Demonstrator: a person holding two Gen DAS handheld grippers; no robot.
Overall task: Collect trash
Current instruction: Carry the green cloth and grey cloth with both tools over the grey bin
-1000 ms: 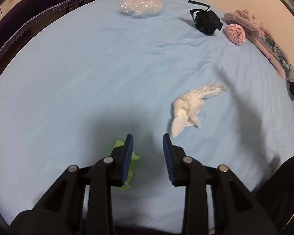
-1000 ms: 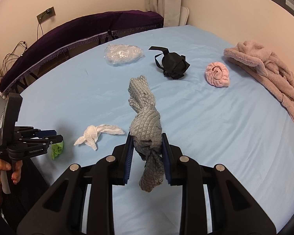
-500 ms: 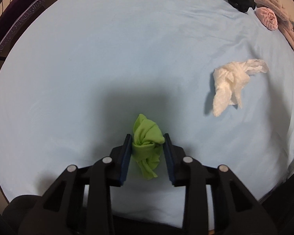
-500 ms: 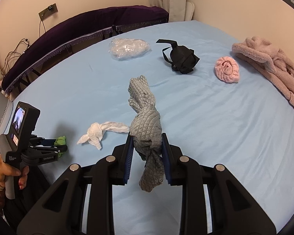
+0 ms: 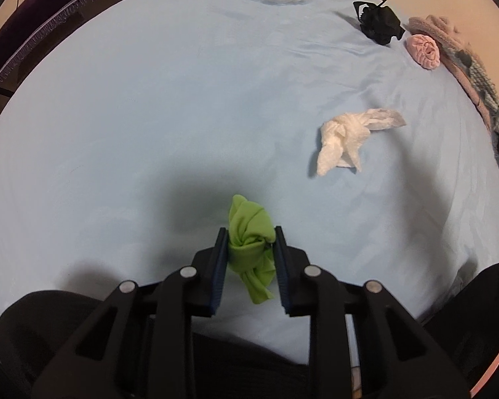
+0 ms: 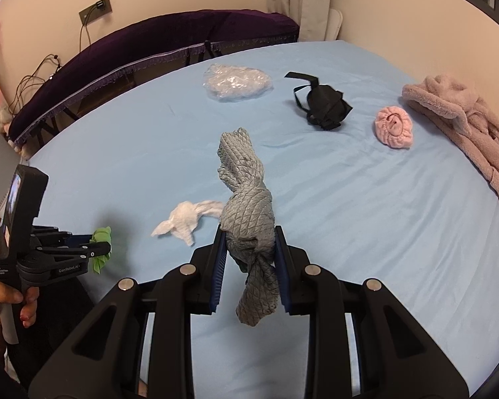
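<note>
My left gripper [image 5: 249, 236] is shut on a knotted green cloth [image 5: 251, 232] and holds it just above the blue bed sheet [image 5: 133, 99]; it also shows in the right wrist view [image 6: 99, 247] at the bed's near left edge. My right gripper [image 6: 249, 236] is shut on a knotted grey quilted cloth [image 6: 246, 199], held above the sheet. A crumpled white tissue [image 5: 349, 136] lies on the sheet to the right of the left gripper, and in the right wrist view [image 6: 186, 221] just left of the grey cloth.
A clear plastic bag [image 6: 238, 81], a black strapped bundle [image 6: 326, 104], a pink rolled cloth [image 6: 394, 126] and a pink fluffy robe [image 6: 465, 126] lie at the far side of the bed. A purple headboard [image 6: 149, 43] runs along the back left.
My left gripper closed on the green cloth, which lay beside its left finger a second ago, and lifted it off the sheet. My right gripper stayed shut on the grey cloth and shifted slightly.
</note>
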